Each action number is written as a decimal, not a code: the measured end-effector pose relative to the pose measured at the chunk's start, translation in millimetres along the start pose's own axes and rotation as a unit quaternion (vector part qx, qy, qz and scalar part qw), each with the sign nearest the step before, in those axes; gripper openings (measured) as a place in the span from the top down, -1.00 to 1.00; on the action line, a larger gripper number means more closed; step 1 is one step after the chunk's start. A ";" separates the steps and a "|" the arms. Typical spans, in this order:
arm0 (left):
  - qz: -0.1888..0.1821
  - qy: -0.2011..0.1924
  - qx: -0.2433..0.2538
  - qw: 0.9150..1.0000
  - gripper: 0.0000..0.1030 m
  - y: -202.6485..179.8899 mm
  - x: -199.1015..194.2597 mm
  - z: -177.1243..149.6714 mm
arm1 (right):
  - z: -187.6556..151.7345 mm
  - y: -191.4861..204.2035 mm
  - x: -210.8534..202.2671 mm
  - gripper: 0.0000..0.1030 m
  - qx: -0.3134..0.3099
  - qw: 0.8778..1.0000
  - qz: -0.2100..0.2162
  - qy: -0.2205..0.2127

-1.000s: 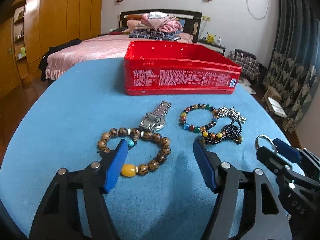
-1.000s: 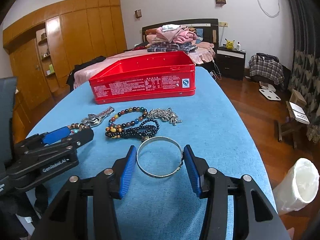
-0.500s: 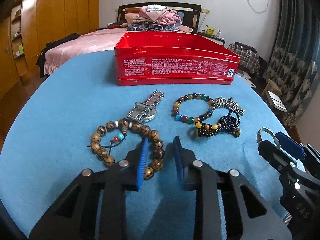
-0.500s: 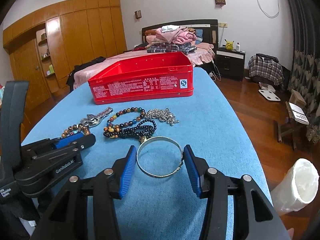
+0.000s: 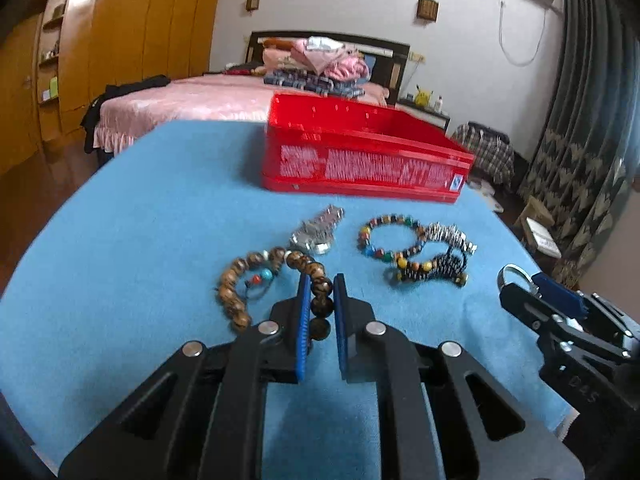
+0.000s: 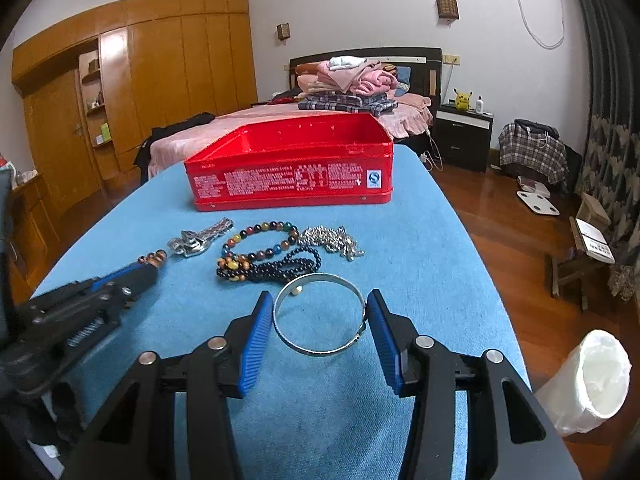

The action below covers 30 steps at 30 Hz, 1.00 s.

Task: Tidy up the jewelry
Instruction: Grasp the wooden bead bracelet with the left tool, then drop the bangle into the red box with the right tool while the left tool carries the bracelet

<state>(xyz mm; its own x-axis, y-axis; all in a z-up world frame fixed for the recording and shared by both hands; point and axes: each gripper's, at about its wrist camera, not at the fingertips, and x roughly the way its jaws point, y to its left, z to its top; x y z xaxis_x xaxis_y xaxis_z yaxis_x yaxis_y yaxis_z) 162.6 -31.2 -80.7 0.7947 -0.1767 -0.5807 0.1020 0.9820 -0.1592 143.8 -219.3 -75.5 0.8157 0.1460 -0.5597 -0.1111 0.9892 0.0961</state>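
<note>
A brown wooden bead bracelet (image 5: 236, 276) lies on the blue tablecloth, and my left gripper (image 5: 320, 280) is shut on its near-right beads. A silver bangle (image 6: 320, 350) sits between the blue pads of my right gripper (image 6: 319, 295), touching both, so that gripper is shut on it. In the left wrist view the right gripper (image 5: 532, 280) shows at the right with the bangle (image 5: 514, 270) sticking out of it. The open red tin (image 6: 288, 180) stands farther back.
Between the grippers and the tin lie a metal watch (image 5: 318, 232), a coloured bead bracelet (image 6: 260, 236), a black bead bracelet (image 6: 280, 266) and a silver chain (image 6: 332, 240). The table's right edge drops to wooden floor, where a white bin (image 6: 588, 376) stands.
The left gripper's jaws have closed from wide open onto the brown bead bracelet, and it has shifted slightly over the cloth. The right gripper and the bangle have stayed in place.
</note>
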 end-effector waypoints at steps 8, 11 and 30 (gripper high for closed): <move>-0.004 -0.039 -0.011 0.999 0.81 9.8 -24.9 24.6 | 19.7 8.0 -8.2 0.07 -0.006 1.000 0.010 -0.007; -0.010 -0.050 -0.017 0.999 0.81 11.6 -29.8 34.2 | 32.8 12.1 -12.4 0.07 -0.014 1.000 0.011 -0.019; -0.033 -0.105 -0.020 0.994 0.81 -3.6 -16.0 93.3 | 110.4 1.7 11.7 0.07 -0.009 0.998 0.013 -0.059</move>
<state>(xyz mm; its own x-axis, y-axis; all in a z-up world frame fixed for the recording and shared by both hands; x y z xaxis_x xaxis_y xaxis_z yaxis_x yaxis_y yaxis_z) 205.3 -25.6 3.7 0.8948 -0.2194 -0.3888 0.1381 0.9642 -0.2263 215.9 -217.8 9.0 0.8732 0.1704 -0.4566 -0.1428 0.9852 0.0946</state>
